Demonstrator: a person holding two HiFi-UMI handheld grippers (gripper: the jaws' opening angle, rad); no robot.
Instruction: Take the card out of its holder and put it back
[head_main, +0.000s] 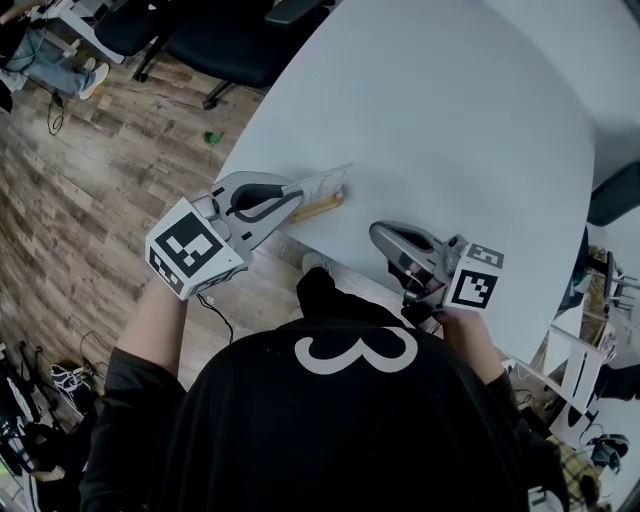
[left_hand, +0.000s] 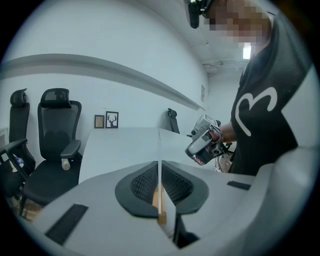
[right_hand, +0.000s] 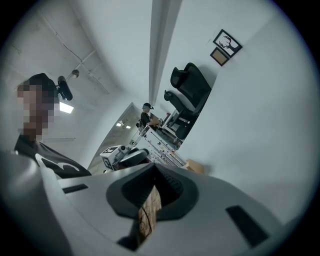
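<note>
Two grippers are seen over the white worktop (head_main: 450, 120). The left gripper (head_main: 296, 196) is clamped on the card (head_main: 325, 183), held at the wooden holder (head_main: 320, 208) near the worktop's edge; seating in the slot can't be resolved. The right gripper (head_main: 380, 235) is kept well apart, jaws together, nothing gripped. Black chairs (head_main: 220, 40) are stood on the wood floor (head_main: 90, 180) beyond. Only in the left gripper view is the card seen edge-on between the pads, two framed pictures (left_hand: 106, 120) behind.

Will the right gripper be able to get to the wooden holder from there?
Probably yes. Only bare table lies between the right gripper and the wooden holder; the left gripper, shut on the card, crowds its far end.
</note>
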